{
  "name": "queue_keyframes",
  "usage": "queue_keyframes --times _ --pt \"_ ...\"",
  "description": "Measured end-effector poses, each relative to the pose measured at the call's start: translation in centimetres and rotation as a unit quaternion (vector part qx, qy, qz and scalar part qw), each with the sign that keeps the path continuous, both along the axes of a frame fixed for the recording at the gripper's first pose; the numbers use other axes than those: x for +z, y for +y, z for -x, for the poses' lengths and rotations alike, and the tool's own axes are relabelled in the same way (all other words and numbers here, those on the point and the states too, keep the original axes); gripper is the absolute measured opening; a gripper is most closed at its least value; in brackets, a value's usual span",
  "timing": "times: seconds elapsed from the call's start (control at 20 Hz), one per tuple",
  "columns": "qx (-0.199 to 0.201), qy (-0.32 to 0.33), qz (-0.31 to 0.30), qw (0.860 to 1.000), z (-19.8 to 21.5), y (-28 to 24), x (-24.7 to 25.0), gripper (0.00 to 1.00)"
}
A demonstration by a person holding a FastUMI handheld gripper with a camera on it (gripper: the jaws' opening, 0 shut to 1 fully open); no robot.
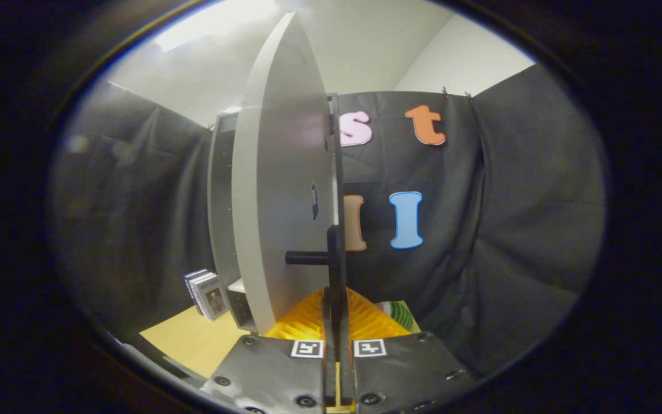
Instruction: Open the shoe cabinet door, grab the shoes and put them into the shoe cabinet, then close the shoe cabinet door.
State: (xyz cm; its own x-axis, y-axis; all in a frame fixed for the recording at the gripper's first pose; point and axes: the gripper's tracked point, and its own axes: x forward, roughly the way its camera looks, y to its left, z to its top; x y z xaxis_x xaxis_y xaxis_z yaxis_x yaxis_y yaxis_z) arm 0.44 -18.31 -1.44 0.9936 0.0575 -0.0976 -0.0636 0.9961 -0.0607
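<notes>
Cabinet door (282, 190): pale grey, w/ black handle (307, 257). Fingers (335, 322): black, black-and-white square markers at base. Shoe (319, 319): orange-yellow, ribbed. Desk (192, 339): tan-yellow. Striped green-white item (398, 313) far right.

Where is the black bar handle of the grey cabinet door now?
In the gripper view, the black bar handle stands on the grey cabinet door, at its free edge, directly ahead of the gripper, whose nearly closed fingers line up with it.

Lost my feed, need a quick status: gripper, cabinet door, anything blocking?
Gripper fingers closed on the black door handle. Shoe cabinet door swung open, seen edge-on. Yellow shoe just beyond the fingers, low beside the door. Nothing obstructing the door.
</notes>
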Motion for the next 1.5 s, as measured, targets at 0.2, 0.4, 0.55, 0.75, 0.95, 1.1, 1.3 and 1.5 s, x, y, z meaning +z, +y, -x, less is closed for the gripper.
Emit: queue_keyframes --times 0.2,0.4,0.55,0.75,0.95,1.1,1.3,1.5 --pt "0.021 0.003 -0.008 1.000 -0.3 -1.0 0.0 0.06" --pt "0.022 -0.002 0.001 1.000 0.2 -1.2 0.5 0.06" --pt "0.008 -0.010 0.001 1.000 2.1 -1.4 1.0 0.06" --pt "-0.023 -0.033 0.021 0.999 5.7 -0.4 2.6 0.05" --pt "-0.042 -0.044 0.031 0.998 8.2 3.3 2.7 0.04" --pt "-0.038 -0.045 0.020 0.998 8.9 7.9 1.5 0.04" --pt "-0.038 -0.020 0.007 0.999 8.4 13.9 -2.5 0.04" --pt "-0.041 0.029 0.001 0.999 7.4 18.3 -9.0 0.04"
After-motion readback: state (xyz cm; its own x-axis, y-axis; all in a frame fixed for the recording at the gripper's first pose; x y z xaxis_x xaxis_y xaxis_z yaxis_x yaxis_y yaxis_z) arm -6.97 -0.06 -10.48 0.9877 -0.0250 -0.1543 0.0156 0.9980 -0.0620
